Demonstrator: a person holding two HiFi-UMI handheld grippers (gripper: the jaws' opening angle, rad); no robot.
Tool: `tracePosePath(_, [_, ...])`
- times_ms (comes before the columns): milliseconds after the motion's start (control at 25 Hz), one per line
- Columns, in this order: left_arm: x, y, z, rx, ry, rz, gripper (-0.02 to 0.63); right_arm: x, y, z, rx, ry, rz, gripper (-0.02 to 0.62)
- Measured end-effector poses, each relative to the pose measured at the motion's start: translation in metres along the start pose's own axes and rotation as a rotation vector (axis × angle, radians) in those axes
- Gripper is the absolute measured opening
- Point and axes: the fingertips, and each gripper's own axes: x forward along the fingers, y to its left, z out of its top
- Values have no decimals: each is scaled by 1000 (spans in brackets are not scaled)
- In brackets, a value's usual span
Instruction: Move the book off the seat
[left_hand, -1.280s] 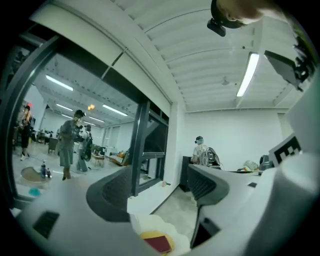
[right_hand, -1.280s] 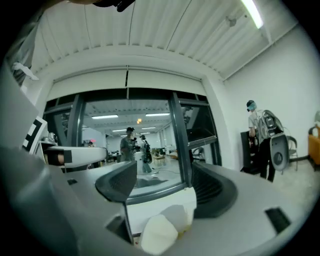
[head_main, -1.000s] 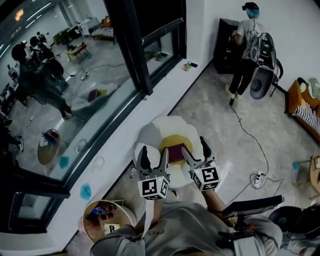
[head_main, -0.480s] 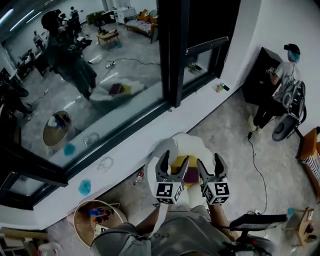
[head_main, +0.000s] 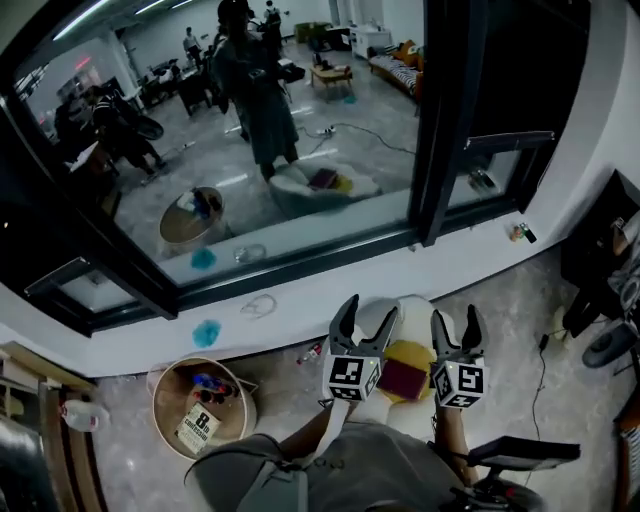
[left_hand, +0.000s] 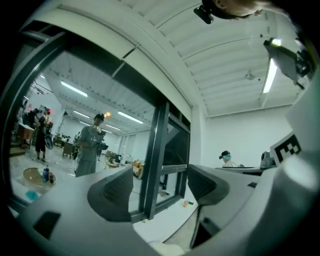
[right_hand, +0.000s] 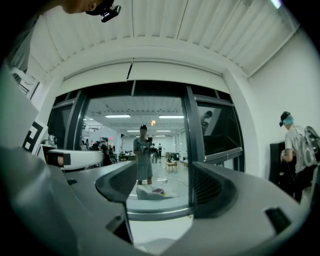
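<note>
Head view: the book (head_main: 405, 379) lies flat on the yellow middle of the white seat (head_main: 413, 306). The seat stands on the floor (head_main: 520, 300) just near of the wall under the window (head_main: 300, 150). The left gripper (head_main: 367, 325) and the right gripper (head_main: 455, 335) are held side by side above the seat, both pointing far, toward the window. The book shows in the gap between them, right of the left gripper and left of the right one, close to their marker cubes and well below both. Neither gripper touches it. Both pairs of jaws stand apart with nothing in them. A round basket (head_main: 172, 420) of small things sits on the floor to the left, apart from the seat.

Left gripper view: the left gripper (left_hand: 160, 192) is released, with a wide, empty gap between its jaws. A dark upright of the window (left_hand: 152, 165) shows through that gap. A person (left_hand: 226, 158) stands far off to the right.

Right gripper view: the right gripper (right_hand: 167, 189) is also released and holds nothing. Through its gap the window (right_hand: 150, 150) shows a reflection of the seat with the book on it. A person (right_hand: 295, 150) stands at the far right.
</note>
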Motion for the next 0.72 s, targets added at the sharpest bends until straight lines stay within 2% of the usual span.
tracePosePath(160, [9,-30,15,25,-30,25,342,-6,-26,29,-11,-58,25,331])
tracePosePath(360, [11,-38,22,45,-71,61,342,1,-36,33,-18,-76,53,331])
tracePosePath(720, [10,-42,4,46,-14,52,342,-12,-44,23,-23,-43,23,333])
